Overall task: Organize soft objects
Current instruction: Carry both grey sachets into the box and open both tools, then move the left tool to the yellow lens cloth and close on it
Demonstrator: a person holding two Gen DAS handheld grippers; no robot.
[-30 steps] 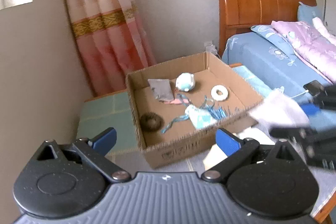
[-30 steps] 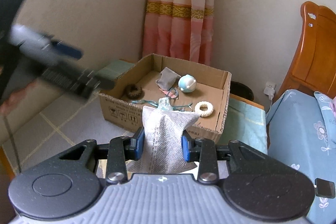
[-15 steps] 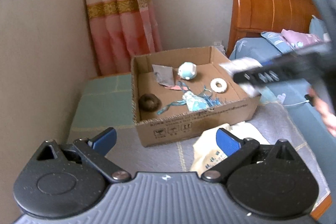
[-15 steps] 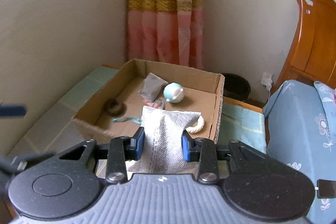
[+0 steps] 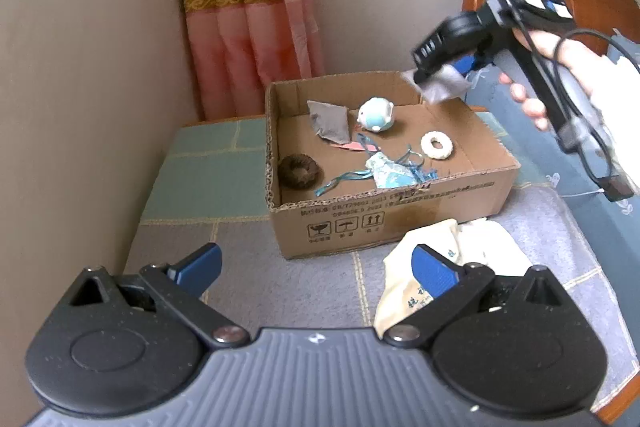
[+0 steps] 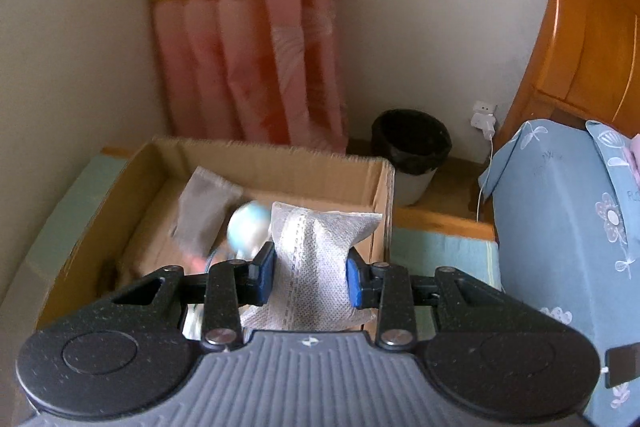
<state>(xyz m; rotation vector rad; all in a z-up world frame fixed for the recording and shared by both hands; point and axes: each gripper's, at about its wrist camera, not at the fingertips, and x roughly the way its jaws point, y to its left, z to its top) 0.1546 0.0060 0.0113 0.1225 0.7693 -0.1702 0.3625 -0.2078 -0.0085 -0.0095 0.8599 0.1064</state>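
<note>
My right gripper [image 6: 310, 279] is shut on a white woven pouch [image 6: 316, 259] and holds it above the far right corner of an open cardboard box [image 6: 280, 157]. In the left wrist view the right gripper [image 5: 444, 71] and the pouch [image 5: 442, 87] hang over the box [image 5: 392, 215]. Inside lie a grey pouch [image 5: 330, 121], a pale blue plush ball [image 5: 376, 115], a white ring [image 5: 437, 145], a brown ring [image 5: 300, 169] and a blue tasselled sachet [image 5: 390, 175]. My left gripper [image 5: 316, 269] is open and empty above the grey mat, next to a cream cloth bag [image 5: 452, 259].
The box stands on a tiled mat [image 5: 208, 179] against a beige wall. A pink curtain [image 6: 244, 47] hangs behind it. A black bin [image 6: 410, 147] stands past the box. A blue-sheeted bed [image 6: 568, 207] with a wooden headboard [image 6: 588, 35] is on the right.
My right gripper has carried the white pouch forward, from in front of the box to over its far right corner. The left gripper has turned and drawn back a little, still open.
</note>
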